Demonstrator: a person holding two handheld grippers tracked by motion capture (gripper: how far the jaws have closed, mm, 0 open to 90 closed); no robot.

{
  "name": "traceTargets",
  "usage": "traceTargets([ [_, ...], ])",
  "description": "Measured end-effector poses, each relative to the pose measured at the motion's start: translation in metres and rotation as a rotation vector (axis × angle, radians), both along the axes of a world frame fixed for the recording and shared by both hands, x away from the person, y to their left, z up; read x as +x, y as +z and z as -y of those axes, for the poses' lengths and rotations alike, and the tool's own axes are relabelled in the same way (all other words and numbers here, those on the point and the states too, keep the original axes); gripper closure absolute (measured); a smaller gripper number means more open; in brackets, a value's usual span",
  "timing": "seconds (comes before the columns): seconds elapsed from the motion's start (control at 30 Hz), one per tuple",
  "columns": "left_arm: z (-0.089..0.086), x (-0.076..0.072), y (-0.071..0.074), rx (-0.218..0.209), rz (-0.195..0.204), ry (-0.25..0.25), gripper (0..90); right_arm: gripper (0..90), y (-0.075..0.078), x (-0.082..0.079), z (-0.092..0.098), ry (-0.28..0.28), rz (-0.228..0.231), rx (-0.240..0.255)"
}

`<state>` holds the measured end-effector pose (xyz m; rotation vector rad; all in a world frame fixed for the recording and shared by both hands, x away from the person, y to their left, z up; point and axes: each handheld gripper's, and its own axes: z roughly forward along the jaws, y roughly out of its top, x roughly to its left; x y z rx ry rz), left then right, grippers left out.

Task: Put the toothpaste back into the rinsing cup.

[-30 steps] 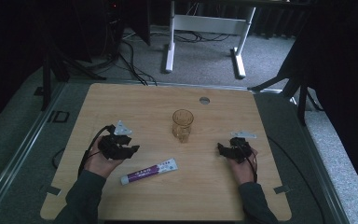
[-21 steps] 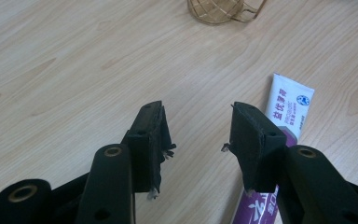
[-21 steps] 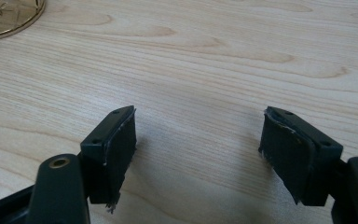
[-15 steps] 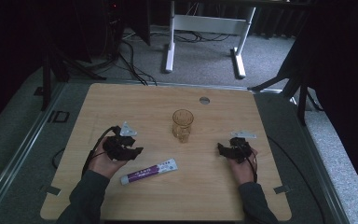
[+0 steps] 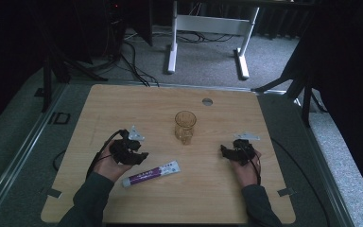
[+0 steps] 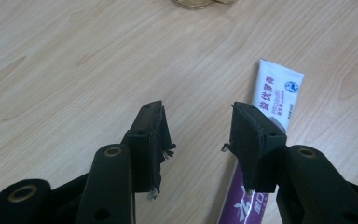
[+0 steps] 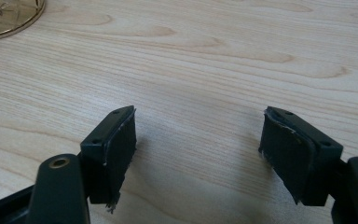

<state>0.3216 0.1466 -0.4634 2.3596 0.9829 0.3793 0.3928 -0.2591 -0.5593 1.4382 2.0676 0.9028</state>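
Nearest you, at the front of the counter [image 5: 123,109], the tube [image 5: 152,173] lies flat with its crimped white end toward the glass [image 5: 185,126], and it has not shifted over the last second. What has changed is your left tongs [image 5: 133,155]: they have crept toward the tube and now sit just beside its purple end. From the left gripper view the left tongs [image 6: 197,135] stand partly open and hold nothing; the tube [image 6: 272,95] runs under the right-hand jaw instead of between the two. That suggests the approach is nearly done but the line is off, so you probably need to slide or turn the left tongs until the tube sits in the gap before you close.

Farther right, your right tongs [image 5: 227,152] have stayed where they were, well apart from the tube. In the right gripper view the right tongs [image 7: 198,140] gape wide over bare wood, empty.

Beyond both, the glass stands upright mid-counter, untouched.
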Motion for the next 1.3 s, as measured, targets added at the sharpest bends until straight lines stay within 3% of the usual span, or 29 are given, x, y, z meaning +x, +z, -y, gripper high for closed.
traceTargets([
  [0.67,0.013,-0.005,0.001,0.042,-0.041,-0.071,54.5,26.7,0.0,0.0,0.0,-0.001,0.0,0.001],
  [1.3,0.019,-0.006,0.001,0.069,-0.073,-0.096,54.9,26.7,0.0,0.0,0.0,0.0,0.0,0.0],
])
